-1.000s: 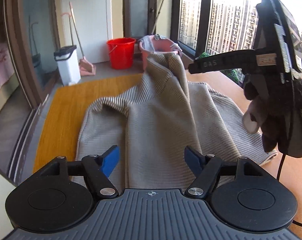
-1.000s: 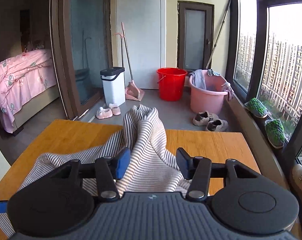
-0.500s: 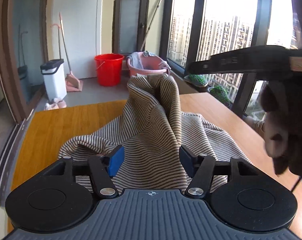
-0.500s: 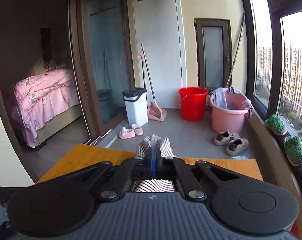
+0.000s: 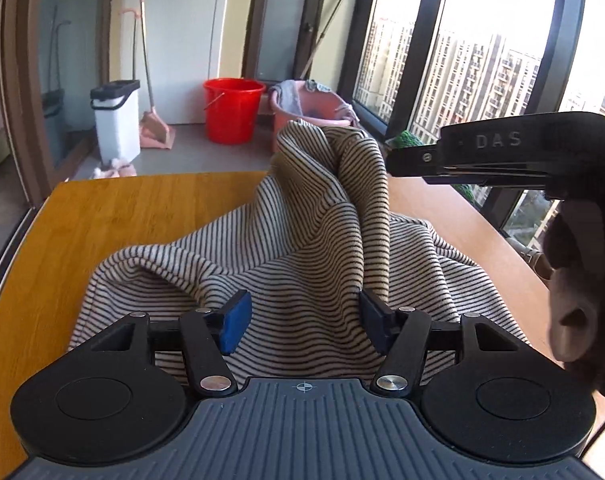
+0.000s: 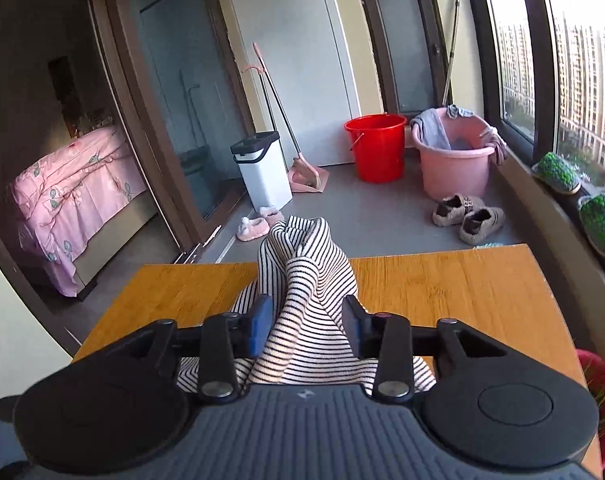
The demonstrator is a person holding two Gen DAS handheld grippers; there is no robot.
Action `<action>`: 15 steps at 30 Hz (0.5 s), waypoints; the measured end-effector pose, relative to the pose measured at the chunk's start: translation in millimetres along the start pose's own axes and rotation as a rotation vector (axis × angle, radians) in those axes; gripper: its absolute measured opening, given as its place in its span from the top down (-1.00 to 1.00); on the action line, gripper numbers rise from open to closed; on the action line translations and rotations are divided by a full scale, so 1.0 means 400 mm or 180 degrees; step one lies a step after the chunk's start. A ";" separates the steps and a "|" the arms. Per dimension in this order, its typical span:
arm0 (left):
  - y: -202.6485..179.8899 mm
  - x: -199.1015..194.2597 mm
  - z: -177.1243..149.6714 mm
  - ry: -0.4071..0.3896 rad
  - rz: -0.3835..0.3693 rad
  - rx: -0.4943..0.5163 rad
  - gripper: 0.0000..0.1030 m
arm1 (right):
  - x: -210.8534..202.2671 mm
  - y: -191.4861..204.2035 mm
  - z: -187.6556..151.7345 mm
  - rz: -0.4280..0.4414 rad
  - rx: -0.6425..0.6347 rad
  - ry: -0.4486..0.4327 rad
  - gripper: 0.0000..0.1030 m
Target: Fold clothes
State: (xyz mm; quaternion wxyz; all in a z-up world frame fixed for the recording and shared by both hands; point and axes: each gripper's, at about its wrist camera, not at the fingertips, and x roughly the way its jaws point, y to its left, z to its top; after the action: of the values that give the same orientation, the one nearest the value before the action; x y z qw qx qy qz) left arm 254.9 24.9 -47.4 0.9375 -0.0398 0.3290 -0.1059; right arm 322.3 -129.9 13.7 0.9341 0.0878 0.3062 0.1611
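On the wooden counter (image 5: 142, 208) the striped garment (image 5: 302, 248) lies bunched. The right gripper (image 6: 306, 320), pinched together half a second ago, is opening around a raised fold; the left gripper (image 5: 302, 316) stays spread, so regrasping likely follows.

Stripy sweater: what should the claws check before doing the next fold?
1. Striped sweater fully on the table: ok.
2. Sweater lying flat: not ok, it is bunched up into a peak.
3. Right claw has a firm grip: cannot tell; its jaws are opening with cloth between them.
4. Left claw ready to grab: ok, open over the cloth.
5. Bare wood to fold onto: ok, on both sides.
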 end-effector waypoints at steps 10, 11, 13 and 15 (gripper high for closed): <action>0.015 -0.070 0.023 -0.0108 0.0014 0.0064 -0.55 | 0.056 -0.001 -0.034 -0.0101 -0.0091 -0.0028 0.91; 0.012 -0.070 0.025 -0.0117 0.0005 0.0071 -0.56 | 0.029 -0.003 -0.031 -0.0105 -0.0136 -0.0093 0.91; 0.004 -0.070 0.029 -0.0138 -0.0019 0.0081 -0.59 | -0.027 -0.013 -0.022 -0.0052 -0.0108 -0.0201 0.91; -0.003 -0.069 0.033 -0.0172 -0.0077 0.0058 -0.66 | -0.076 -0.021 -0.014 -0.0003 -0.0101 -0.0292 0.91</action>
State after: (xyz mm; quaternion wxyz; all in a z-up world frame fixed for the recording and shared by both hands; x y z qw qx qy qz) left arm 241.7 29.8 -20.1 0.9450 -0.0381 0.3021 -0.1192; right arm 297.8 -148.0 23.7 0.9485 0.0800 0.2605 0.1613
